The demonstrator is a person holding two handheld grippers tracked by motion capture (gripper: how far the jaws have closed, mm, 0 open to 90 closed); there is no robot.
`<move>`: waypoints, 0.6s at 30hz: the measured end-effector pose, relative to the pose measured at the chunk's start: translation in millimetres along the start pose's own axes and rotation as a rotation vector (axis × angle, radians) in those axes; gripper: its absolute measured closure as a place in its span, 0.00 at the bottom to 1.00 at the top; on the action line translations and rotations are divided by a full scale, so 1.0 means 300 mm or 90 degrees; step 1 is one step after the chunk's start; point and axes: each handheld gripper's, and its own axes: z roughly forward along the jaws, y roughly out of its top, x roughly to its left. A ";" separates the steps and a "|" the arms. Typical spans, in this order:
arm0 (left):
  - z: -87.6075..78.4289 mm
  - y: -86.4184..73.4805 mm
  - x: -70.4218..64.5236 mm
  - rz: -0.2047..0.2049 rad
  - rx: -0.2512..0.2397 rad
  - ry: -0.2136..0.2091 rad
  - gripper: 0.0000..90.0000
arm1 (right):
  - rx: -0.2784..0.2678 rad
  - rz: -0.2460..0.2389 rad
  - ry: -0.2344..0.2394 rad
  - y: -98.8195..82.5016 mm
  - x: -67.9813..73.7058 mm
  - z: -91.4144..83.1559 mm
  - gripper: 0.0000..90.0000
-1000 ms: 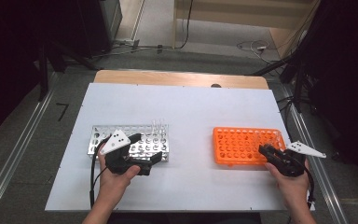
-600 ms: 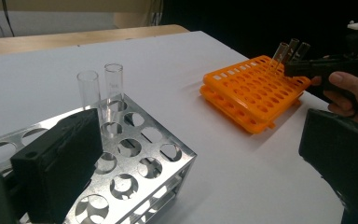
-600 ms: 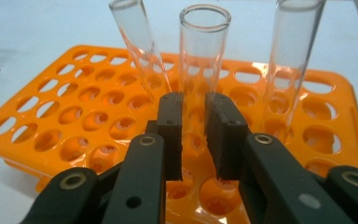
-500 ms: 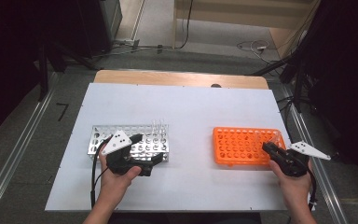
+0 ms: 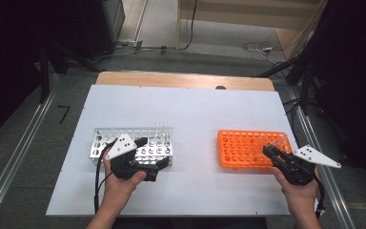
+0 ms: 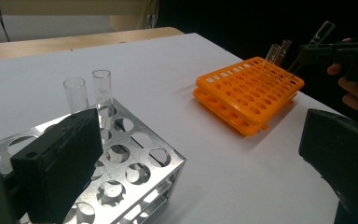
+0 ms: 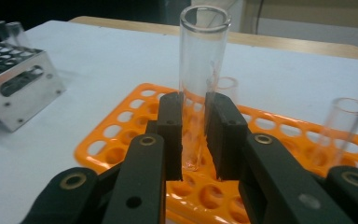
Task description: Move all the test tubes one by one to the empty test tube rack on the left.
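Observation:
My right gripper [image 7: 195, 116] is shut on a clear glass test tube [image 7: 203, 56], gripped low on its body. The tube stands lifted over the near right part of the orange rack [image 7: 121, 135]. In the high view the right gripper [image 5: 270, 151] sits at the orange rack's [image 5: 248, 149] right front corner. Two more tubes [image 6: 277, 53] stand in that rack. My left gripper [image 5: 153, 152] is open at the near right corner of the metal rack [image 5: 124, 138], its jaws wide apart around nothing. Two glass tubes [image 6: 102, 88] stand in the metal rack [image 6: 135, 163].
Both racks rest on a white board [image 5: 190, 114] laid over a wooden table [image 5: 181, 79]. Bare board lies between the racks and behind them. The board's right edge runs close beside the right hand [image 5: 300, 195].
My right gripper has risen a little and shifted over the orange rack's right front corner, with the tube between its jaws. The left hand has stayed put.

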 end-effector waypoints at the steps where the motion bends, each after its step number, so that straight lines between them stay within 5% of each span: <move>1: 0.001 0.000 -0.001 0.000 0.000 0.000 0.00 | 0.001 -0.003 0.010 0.001 0.011 0.002 0.82; 18: 0.017 0.005 -0.040 0.012 0.004 -0.024 0.00 | 0.032 -0.051 0.136 -0.003 0.205 0.065 0.82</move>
